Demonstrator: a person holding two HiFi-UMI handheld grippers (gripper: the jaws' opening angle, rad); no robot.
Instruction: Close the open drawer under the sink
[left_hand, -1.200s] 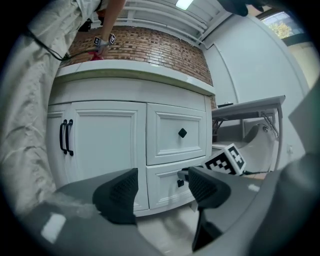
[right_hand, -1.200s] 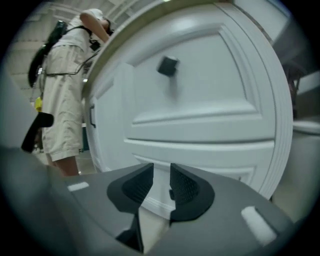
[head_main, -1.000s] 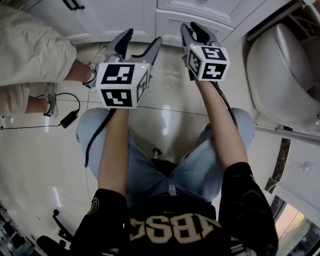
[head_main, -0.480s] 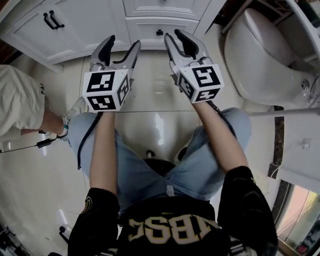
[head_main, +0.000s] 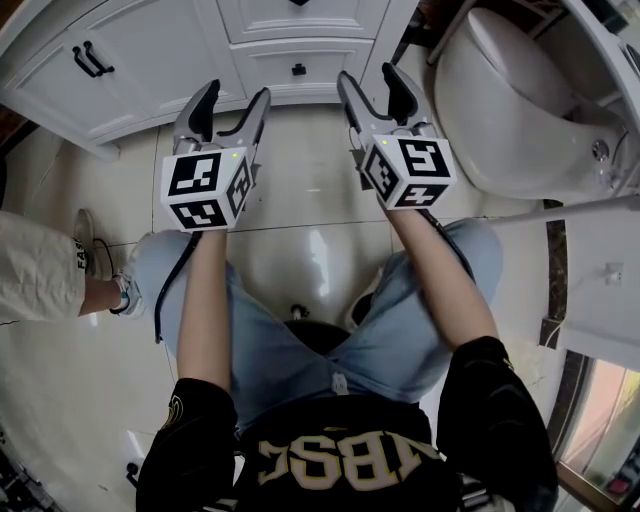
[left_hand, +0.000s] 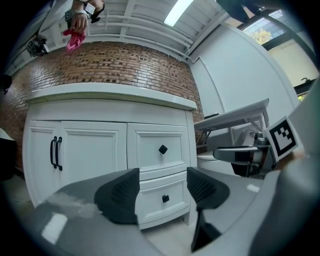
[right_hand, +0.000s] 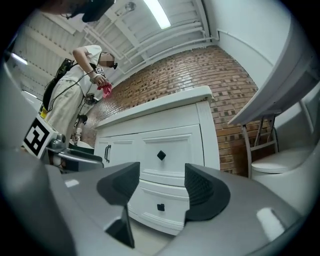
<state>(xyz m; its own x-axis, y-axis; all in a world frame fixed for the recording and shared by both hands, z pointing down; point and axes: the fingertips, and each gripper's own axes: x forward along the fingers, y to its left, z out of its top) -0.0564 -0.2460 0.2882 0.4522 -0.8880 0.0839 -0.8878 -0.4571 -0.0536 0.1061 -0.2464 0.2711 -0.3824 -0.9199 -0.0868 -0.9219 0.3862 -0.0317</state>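
Glossy beige floor tiles (head_main: 300, 200) fill the middle of the head view, with a white cabinet (head_main: 150, 50) along the top edge and a toilet (head_main: 510, 90) in the upper right corner. Someone else's leg (head_main: 40, 280) shows at the left edge. The gripper views add a brick wall (left_hand: 110, 65) above the cabinet's countertop.

Two stacked drawers sit at top centre of the head view: the upper drawer (head_main: 330, 12) and, below it, the lower drawer (head_main: 330, 72), each with a small dark knob. In both gripper views the two fronts look level with the cabinet face; I cannot make out a gap, so the drawer to be closed appears pushed in, or very nearly.

The left gripper (head_main: 233, 95) is held level, well short of the cabinet, its jaws spread with only the drawer fronts visible in the distance between them. The right gripper (head_main: 370, 78), beside it toward the right, is opening its jaws, and nothing lies between them either.

By my reading the push is finished and this is the release step. If the lower drawer is in fact a little proud, the next move would be a straight, level nudge on its front near the knob.
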